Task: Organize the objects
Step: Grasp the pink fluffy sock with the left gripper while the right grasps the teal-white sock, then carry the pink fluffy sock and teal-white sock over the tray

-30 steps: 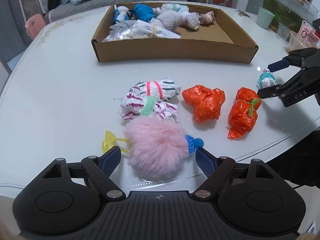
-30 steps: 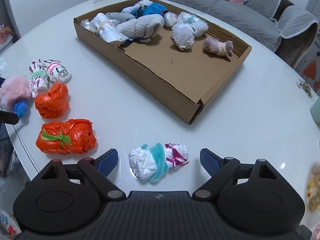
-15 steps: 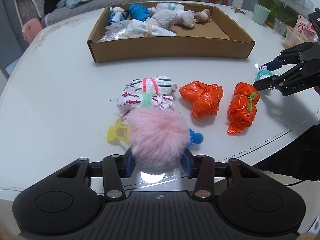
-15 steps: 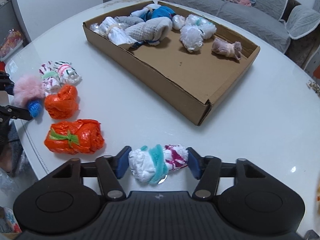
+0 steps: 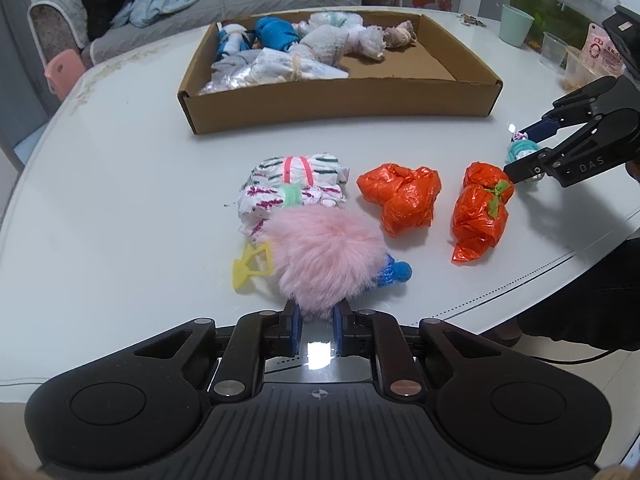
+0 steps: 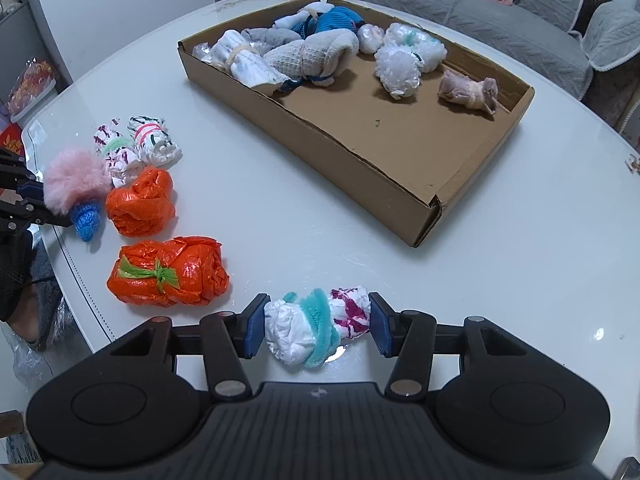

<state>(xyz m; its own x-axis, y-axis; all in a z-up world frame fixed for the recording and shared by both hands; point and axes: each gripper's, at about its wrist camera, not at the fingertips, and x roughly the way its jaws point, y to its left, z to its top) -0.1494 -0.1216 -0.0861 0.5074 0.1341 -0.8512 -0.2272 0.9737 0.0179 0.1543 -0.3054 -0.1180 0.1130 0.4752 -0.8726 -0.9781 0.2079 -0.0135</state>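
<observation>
Both grippers have just closed: the left gripper (image 5: 315, 328) now pinches the fluffy pink pompom (image 5: 324, 256), while the right gripper (image 6: 316, 326), jaws closing, clamps the white crumpled bundle tied with teal pipe-cleaner (image 6: 316, 326), ready for lifting toward the shallow cardboard box (image 6: 400, 200).

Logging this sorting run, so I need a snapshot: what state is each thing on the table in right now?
Left tool: shut on the fluffy pink pompom.
Right tool: closing, pads on the white plastic bundle with teal tie.
Brown cardboard tray: partly filled, front half bare.
Orange plastic bundle with green tie: lying on the white table, untouched.
Untied orange plastic bundle: on the table, untouched.
Two striped white bundles: side by side, touching.
</observation>
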